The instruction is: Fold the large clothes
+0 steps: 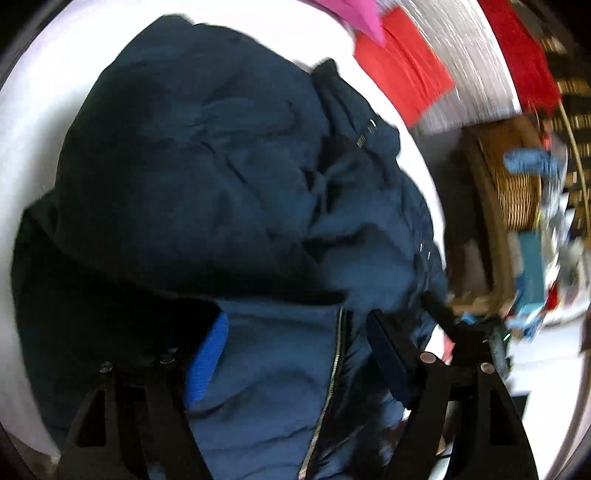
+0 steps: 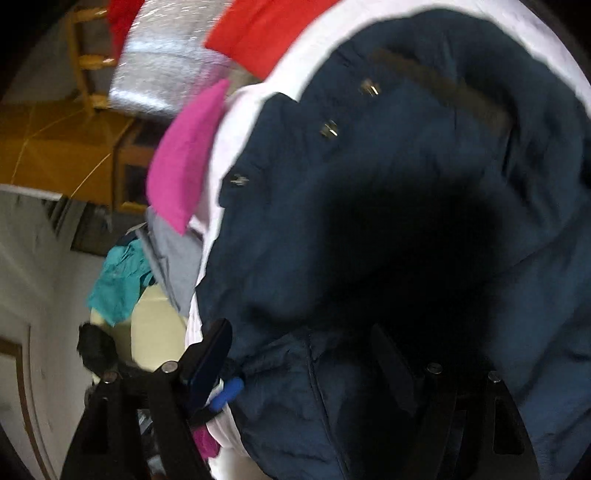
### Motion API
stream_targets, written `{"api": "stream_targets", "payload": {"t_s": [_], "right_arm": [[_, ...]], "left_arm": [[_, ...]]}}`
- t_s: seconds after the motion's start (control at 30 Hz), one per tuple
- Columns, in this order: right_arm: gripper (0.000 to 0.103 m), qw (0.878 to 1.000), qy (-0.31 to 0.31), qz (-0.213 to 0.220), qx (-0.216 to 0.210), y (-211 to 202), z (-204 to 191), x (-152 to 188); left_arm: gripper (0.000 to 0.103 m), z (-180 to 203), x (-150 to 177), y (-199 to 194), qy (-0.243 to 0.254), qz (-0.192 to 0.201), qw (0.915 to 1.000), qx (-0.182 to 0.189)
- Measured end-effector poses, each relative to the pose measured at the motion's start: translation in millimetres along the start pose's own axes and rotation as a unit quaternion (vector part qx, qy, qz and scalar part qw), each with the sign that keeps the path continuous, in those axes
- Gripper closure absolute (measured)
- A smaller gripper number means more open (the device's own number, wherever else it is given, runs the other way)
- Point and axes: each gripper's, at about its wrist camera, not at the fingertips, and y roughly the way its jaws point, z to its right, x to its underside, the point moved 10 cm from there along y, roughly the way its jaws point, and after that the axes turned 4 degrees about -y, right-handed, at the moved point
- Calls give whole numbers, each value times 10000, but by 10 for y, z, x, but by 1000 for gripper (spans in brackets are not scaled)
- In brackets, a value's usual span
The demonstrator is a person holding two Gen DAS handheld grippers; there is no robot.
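There was one jacket [image 1: 221, 177] and two grippers. There were also two red cloths [image 1: 402, 77] and one pink cloth [image 2: 184, 158].

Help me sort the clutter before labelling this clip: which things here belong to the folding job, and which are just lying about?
In the job:
navy puffer jacket
left gripper
right gripper
white surface under the jacket

Lying about:
red cloth
pink cloth
teal cloth
wicker basket

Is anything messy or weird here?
Yes. The navy puffer jacket lies bunched and rumpled on the white surface, not flat. Pink and red cloths hang over the far edge, and a teal garment droops off beside them.
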Motion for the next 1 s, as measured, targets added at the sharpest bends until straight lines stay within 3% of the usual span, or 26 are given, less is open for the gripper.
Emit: {"api": "stream_targets", "payload": {"t_s": [0.13,0.2,0.27,0.3,0.33,0.4,0.43,0.63,0.7,0.77,0.83,1.0], "right_arm": [[22,9987,393,318,-11,56,72,-139],[28,9973,539,486,-56,64,92,-216],[50,9961,666,577,15,60,168,-248],[54,9958,710,586,12,69,194,-261],[60,9957,712,599,16,55,195,-245],[65,9966,546,606,80,20,162,-237],[69,9969,421,652,119,17,117,-242],[73,9934,-330,1067,263,-129,-156,-280],[73,9914,-554,1096,444,-120,-131,-265],[73,9936,-438,806,664,-3,62,-224],[73,9963,-226,699,438,-23,152,-204],[70,9983,-337,435,194,-270,100,-135]], "left_arm": [[25,-33,-232,5,-723,433,9953,483],[25,-66,-338,66,-1025,530,9911,663],[27,-83,-411,64,-1172,680,9878,765],[27,-78,-432,69,-1192,748,9870,775],[29,-28,-459,117,-1200,833,9864,759],[49,-28,-495,117,-1168,1000,9860,647],[52,-17,-511,123,-1123,1060,9863,578],[58,218,-548,-44,-289,1582,9869,158],[58,170,-520,26,-121,1444,9892,-236],[58,-2,-471,152,-292,1138,9917,-523],[57,-36,-451,153,-365,1041,9927,-486],[44,82,-357,64,-87,720,9960,-518]]}}
